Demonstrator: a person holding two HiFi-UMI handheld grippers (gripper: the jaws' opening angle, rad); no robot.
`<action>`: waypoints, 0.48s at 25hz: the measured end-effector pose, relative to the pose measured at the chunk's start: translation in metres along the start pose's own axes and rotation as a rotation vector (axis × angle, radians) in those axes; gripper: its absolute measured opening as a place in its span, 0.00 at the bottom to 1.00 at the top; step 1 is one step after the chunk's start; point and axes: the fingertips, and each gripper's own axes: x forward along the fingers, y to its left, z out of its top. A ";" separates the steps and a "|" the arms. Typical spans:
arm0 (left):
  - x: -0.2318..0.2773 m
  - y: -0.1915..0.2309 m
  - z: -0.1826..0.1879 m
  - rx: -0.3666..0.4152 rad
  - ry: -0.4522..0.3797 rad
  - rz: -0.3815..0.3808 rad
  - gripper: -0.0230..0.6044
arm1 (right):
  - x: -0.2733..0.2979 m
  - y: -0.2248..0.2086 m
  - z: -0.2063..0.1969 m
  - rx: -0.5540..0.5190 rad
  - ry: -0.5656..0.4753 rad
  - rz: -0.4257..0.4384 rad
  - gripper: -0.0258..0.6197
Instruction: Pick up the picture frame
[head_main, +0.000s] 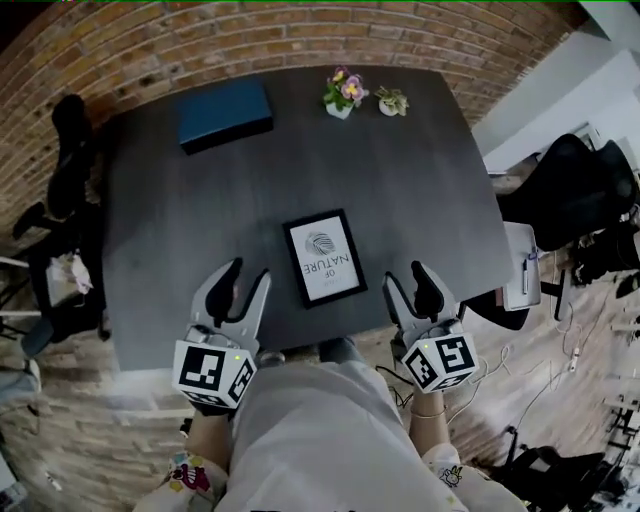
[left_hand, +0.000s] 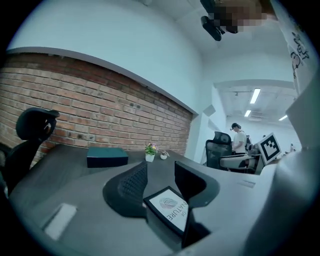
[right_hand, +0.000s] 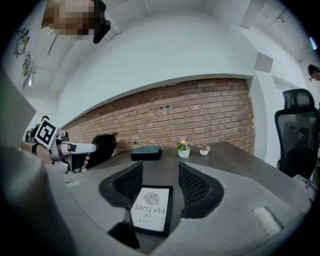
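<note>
The picture frame (head_main: 324, 257), black-edged with a white print, lies flat on the dark table (head_main: 400, 190) near its front edge. My left gripper (head_main: 247, 272) hovers just left of it, jaws wide apart with nothing in them. To the frame's right my right gripper (head_main: 405, 280) is also open and empty. In the left gripper view the frame (left_hand: 169, 208) lies low and ahead of the left gripper (left_hand: 161, 172), angled to the right. The right gripper view shows the frame (right_hand: 150, 209) below the right gripper (right_hand: 160, 182), not touched by either finger.
A dark blue box (head_main: 225, 113) lies at the table's far left. A flower pot (head_main: 343, 95) and a smaller plant pot (head_main: 392, 102) stand at the far edge by the brick wall. Black office chairs (head_main: 70, 150) (head_main: 570, 190) flank the table. A person (left_hand: 239, 140) stands far off.
</note>
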 end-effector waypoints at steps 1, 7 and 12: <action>0.006 0.001 0.004 -0.008 -0.002 0.031 0.32 | 0.010 -0.005 0.005 -0.013 0.007 0.035 0.38; 0.032 0.004 0.005 -0.055 -0.024 0.202 0.32 | 0.060 -0.023 0.021 -0.077 0.048 0.249 0.38; 0.039 -0.011 -0.007 -0.084 -0.001 0.283 0.32 | 0.072 -0.025 0.017 -0.091 0.092 0.383 0.38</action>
